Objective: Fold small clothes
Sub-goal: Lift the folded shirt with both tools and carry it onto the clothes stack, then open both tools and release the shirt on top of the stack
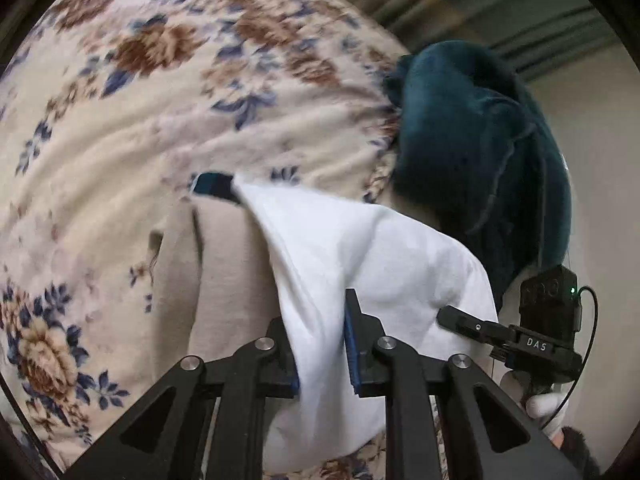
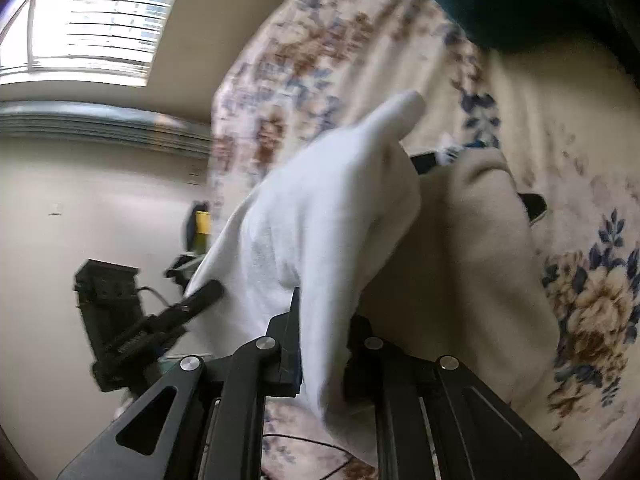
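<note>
A small white garment (image 1: 360, 256) hangs stretched in the air between both grippers. My left gripper (image 1: 320, 344) is shut on one edge of it, with white cloth bunched between the blue pads. The right gripper (image 2: 324, 332) is shut on the opposite edge of the same white garment (image 2: 320, 208). Each gripper shows in the other's view: the right gripper (image 1: 450, 314) at the cloth's right side, the left gripper (image 2: 212, 288) at its left. Beneath the white cloth a beige garment (image 1: 224, 280) lies flat on the bed, with a dark trim piece (image 1: 212, 186) at its far end.
A cream floral blanket (image 1: 140, 120) covers the bed. A dark teal plush blanket (image 1: 472, 132) is heaped at the bed's edge. Beyond the bed are a plain wall, a window with blinds (image 2: 100, 20), and a yellow and dark object (image 2: 200, 224) on the floor.
</note>
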`<state>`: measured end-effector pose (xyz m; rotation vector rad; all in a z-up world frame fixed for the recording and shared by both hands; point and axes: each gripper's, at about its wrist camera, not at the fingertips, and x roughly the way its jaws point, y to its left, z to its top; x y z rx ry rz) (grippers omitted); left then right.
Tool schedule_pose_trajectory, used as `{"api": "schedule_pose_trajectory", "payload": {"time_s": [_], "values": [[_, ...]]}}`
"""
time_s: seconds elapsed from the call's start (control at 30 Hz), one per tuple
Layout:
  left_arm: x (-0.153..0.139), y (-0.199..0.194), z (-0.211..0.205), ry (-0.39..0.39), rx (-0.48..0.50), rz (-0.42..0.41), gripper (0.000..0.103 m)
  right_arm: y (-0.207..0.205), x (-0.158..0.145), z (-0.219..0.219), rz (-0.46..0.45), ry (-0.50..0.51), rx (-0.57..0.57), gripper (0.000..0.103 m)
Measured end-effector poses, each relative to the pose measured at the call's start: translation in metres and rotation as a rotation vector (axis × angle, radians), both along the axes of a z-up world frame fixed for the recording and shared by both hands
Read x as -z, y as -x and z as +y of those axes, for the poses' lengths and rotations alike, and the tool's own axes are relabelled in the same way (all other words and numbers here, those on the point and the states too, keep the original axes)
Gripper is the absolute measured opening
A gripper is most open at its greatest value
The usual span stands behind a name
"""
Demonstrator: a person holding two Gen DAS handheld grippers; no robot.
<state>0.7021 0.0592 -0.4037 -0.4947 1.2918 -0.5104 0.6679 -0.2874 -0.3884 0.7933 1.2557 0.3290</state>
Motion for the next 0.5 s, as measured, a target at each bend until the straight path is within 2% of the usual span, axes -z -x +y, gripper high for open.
{"api": "schedule_pose_trajectory", "payload": {"time_s": [0.1,0.13,0.17,0.2,0.23,0.27,0.3,0.37,0.4,0.43,0.5], "values": [[-0.006,0.003,0.001,-0.003,0.001,0.008,0.018,0.0,0.01,-0.003,0.025,0.002,0.023,0.014],[-0.009,0.003,0.001,-0.021,-0.001,-0.001,0.026,0.0,0.008,-0.002,0.023,0.034,0.021,0.019],[-0.017,0.007,0.0,-0.066,-0.007,-0.018,0.033,0.002,0.003,0.0,0.027,0.081,0.014,0.031],[-0.024,0.011,-0.001,-0.13,-0.014,-0.038,0.056,0.003,-0.002,0.002,0.034,0.15,0.008,0.039],[-0.032,0.017,-0.004,-0.198,-0.02,-0.07,0.084,0.006,-0.008,0.004,0.037,0.229,0.003,0.052],[-0.039,0.023,-0.007,-0.261,-0.026,-0.104,0.095,0.01,-0.015,0.006,0.033,0.289,0.001,0.058],[-0.045,0.03,-0.011,-0.321,-0.028,-0.14,0.103,0.015,-0.023,0.009,0.026,0.362,-0.003,0.061],[-0.052,0.041,-0.017,-0.41,-0.037,-0.191,0.103,0.026,-0.038,0.015,0.011,0.517,-0.011,0.079],[-0.056,0.05,-0.023,-0.46,-0.04,-0.219,0.103,0.033,-0.046,0.022,-0.006,0.626,-0.027,0.084],[-0.058,0.055,-0.026,-0.492,-0.044,-0.233,0.103,0.038,-0.051,0.026,-0.012,0.685,-0.036,0.094],[-0.063,0.071,-0.036,-0.543,-0.046,-0.251,0.103,0.053,-0.063,0.04,-0.036,0.844,-0.05,0.101]]}}
